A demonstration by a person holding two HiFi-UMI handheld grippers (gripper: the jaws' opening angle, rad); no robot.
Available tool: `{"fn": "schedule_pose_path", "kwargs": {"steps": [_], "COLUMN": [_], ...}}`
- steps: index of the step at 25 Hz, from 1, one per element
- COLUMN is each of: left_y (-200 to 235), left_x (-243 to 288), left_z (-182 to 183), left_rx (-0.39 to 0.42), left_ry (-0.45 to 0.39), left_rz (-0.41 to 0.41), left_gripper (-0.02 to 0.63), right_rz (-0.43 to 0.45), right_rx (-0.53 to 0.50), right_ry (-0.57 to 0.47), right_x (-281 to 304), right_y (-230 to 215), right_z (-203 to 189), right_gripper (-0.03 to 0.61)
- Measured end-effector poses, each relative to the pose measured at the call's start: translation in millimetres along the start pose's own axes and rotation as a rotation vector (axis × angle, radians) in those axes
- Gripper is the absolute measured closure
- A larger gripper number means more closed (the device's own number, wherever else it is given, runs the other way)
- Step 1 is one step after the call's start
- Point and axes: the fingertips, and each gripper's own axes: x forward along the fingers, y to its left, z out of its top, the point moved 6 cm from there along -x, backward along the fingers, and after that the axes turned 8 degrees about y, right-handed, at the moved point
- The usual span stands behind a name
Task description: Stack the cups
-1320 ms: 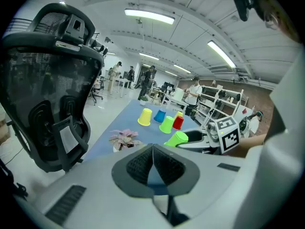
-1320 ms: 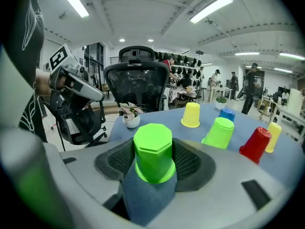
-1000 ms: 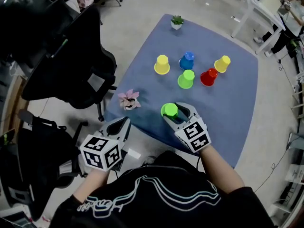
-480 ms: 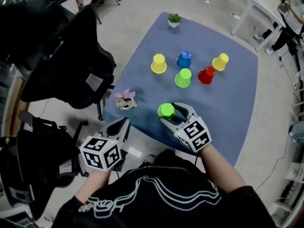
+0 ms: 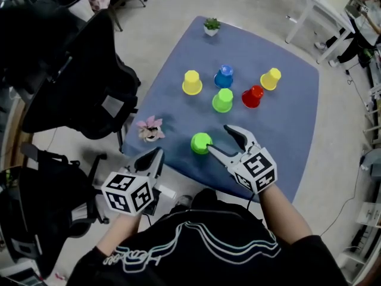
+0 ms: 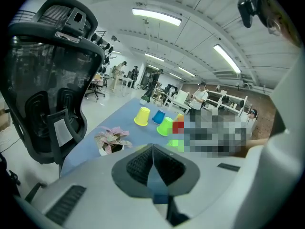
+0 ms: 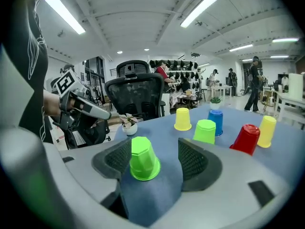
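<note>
A bright green cup [image 5: 200, 142] stands upside down on the blue cloth [image 5: 286, 130] near its front edge. My right gripper [image 5: 218, 139] is just to its right, and its jaws have just been opening. In the right gripper view the cup [image 7: 143, 159] stands in the gap near the left pad, with the gripper [image 7: 159, 151] open and neither pad pressing on it. Farther back stand a yellow cup [image 5: 191, 82], a blue cup [image 5: 224, 76], a green cup [image 5: 222, 100], a red cup [image 5: 252, 96] and a second yellow cup [image 5: 270, 78]. My left gripper [image 5: 157, 154] is shut and empty, off the cloth's front left edge.
A small pink potted plant [image 5: 148, 128] sits at the cloth's left edge, and a green one [image 5: 211, 25] at its far corner. Black office chairs [image 5: 83, 82] crowd the left side. White desks [image 5: 321, 11] stand at the back right.
The right jaws have spread off the bright green cup and drawn back to its right. The cup stays standing on the cloth. The left gripper has hardly shifted.
</note>
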Motion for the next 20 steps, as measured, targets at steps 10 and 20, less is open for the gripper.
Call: {"fn": "schedule_pose_path", "kwargs": {"steps": [10,20], "left_y": [-10.8,-18.5], "left_x": [19.5,25.4], "left_z": [10.6,14.6], "left_rx": [-0.012,-0.024], "left_ry": [-0.016,-0.062], "left_rz": [-0.011,-0.006], "left_gripper": [0.588,0.588], "right_rz": [-0.057,-0.151], "right_rx": [-0.031,-0.057], "right_ry": [-0.048,-0.054], "right_x": [-9.6,21.7], "right_y": [-45.8,-93.9], "right_z": [26.9,28.1], "right_gripper": [0.276,0.276]}}
